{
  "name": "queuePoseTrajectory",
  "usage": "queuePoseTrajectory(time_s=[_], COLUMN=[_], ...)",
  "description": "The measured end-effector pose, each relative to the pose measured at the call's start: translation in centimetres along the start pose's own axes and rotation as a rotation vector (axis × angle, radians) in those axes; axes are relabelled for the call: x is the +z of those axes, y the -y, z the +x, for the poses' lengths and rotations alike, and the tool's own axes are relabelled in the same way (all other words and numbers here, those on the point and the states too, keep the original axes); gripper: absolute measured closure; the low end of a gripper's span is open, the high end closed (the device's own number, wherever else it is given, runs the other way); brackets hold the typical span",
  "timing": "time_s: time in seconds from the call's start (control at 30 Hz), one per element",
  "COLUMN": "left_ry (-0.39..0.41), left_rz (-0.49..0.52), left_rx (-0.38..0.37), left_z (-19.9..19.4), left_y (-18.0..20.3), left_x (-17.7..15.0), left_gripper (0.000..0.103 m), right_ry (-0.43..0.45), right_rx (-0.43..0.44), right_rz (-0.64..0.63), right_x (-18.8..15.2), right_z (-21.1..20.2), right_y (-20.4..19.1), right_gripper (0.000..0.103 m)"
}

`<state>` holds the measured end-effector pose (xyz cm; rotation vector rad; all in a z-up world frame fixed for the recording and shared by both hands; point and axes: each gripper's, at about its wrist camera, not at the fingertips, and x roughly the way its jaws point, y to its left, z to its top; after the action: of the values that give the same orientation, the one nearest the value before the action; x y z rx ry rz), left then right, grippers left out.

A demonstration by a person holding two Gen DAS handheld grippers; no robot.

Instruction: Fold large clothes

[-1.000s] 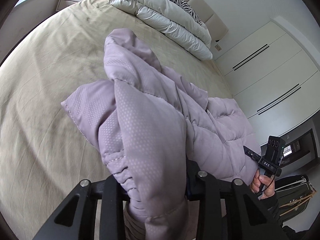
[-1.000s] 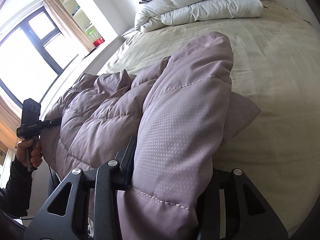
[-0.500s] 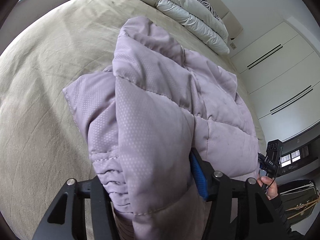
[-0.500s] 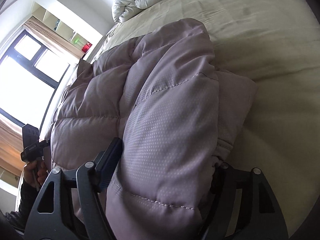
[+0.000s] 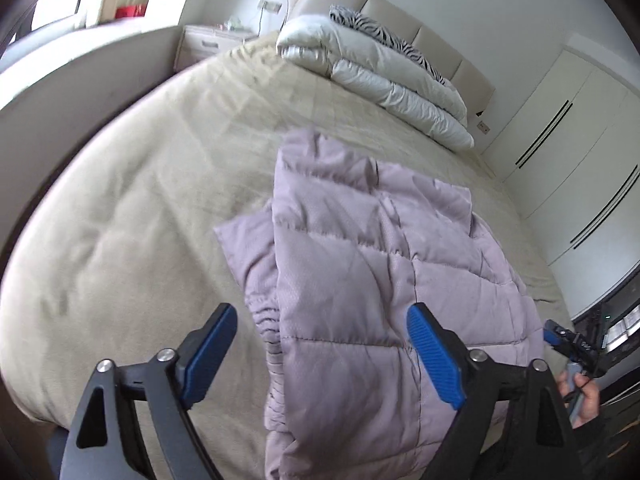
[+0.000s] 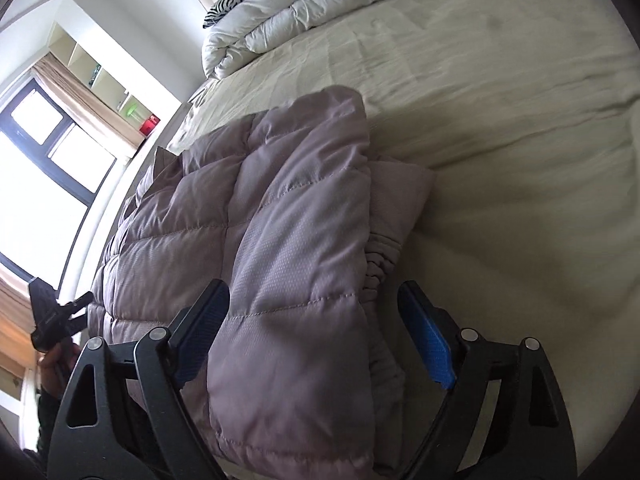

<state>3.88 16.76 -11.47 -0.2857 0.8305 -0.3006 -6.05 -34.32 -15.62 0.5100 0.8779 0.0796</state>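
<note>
A lilac quilted puffer jacket (image 5: 360, 280) lies folded on the beige bed (image 5: 120, 220), one edge lapped over the rest. My left gripper (image 5: 320, 344) has its jaws opening wide; the jacket's near edge lies between the blue pads (image 5: 434, 356) without being pressed. In the right wrist view the same jacket (image 6: 248, 240) lies flat, and my right gripper (image 6: 312, 332) is opening too, its pads (image 6: 428, 340) standing clear of the padded fold between them. Each view shows the other gripper small at the jacket's far side, held in a hand.
A folded white duvet (image 5: 380, 76) with a zebra-print pillow (image 5: 380, 28) lies at the headboard end. A nightstand (image 5: 212, 40) stands at the bed's far corner, white wardrobe doors (image 5: 580, 152) along the right. A window (image 6: 44, 168) with curtains lies past the bed.
Both grippers let go of the jacket edges they were pinching and now stand wide. The lifted fold has come down flat onto the jacket, and both cameras have drawn back.
</note>
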Motion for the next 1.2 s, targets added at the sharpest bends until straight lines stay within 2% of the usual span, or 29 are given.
queuePoseTrajectory(time_s=[0.07,0.13,0.2,0.23,0.3,0.37,0.43,0.47,0.5,0.6,0.67,0.77,0.87,1.0,1.2], left_ry=[0.111,0.225,0.3,0.322,0.379,0.44,0.474,0.477,0.463,0.385,0.332,0.284,0.25,0.203,0.166], left_rz=[0.076,0.153,0.213,0.231,0.253,0.268,0.283,0.28,0.275,0.235,0.226,0.22,0.222,0.242,0.237], left_rx=[0.078,0.144,0.195,0.227,0.275,0.311,0.407,0.444,0.446,0.392,0.411,0.389,0.343,0.333,0.336], left_z=[-2.8,-5.5,-7.2,-7.9,-9.2,-10.7,-11.5,-11.6,-11.6,-11.4,-11.1,-11.0,-10.8,-10.0,-9.8], left_y=[1.5,3.3,5.7,6.8,9.1,11.0,13.1,13.9,14.4,15.5,16.2,17.4,18.3,19.4,19.5], left_x=[0.2,0.4,1.0,1.3,1.8,1.8,1.5,1.6,1.8,2.3,2.0,1.0,-0.1,-1.6,-2.5], left_gripper=[0.0,0.0,0.0,0.0,0.0,0.0,0.0,0.0,0.0,0.0,0.0,0.0,0.0,0.0,0.0], right_ry=[0.065,0.137,0.208,0.246,0.315,0.38,0.436,0.445,0.438,0.416,0.415,0.403,0.347,0.32,0.287], right_rx=[-0.087,-0.191,-0.253,-0.258,-0.234,-0.214,-0.18,-0.175,-0.178,-0.17,-0.147,-0.201,-0.184,-0.242,-0.26], right_rz=[-0.082,-0.169,-0.223,-0.238,-0.256,-0.24,-0.242,-0.251,-0.26,-0.277,-0.274,-0.258,-0.249,-0.236,-0.273], right_x=[-0.1,-0.1,-0.1,0.1,0.5,0.8,1.2,0.9,1.1,0.8,0.5,-0.1,-0.9,-2.5,-5.4], right_z=[-2.8,-4.9,-6.9,-7.7,-9.3,-11.0,-12.6,-13.6,-14.1,-15.8,-16.7,-17.9,-17.8,-17.2,-16.1], right_y=[-1.9,-4.2,-6.6,-7.7,-10.0,-11.8,-13.7,-14.3,-15.3,-18.0,-19.3,-21.8,-23.2,-24.3,-25.4], right_gripper=[0.017,0.017,0.016,0.016,0.006,0.003,0.003,0.003,0.003,0.003,0.003,0.003,0.003,0.003,0.003])
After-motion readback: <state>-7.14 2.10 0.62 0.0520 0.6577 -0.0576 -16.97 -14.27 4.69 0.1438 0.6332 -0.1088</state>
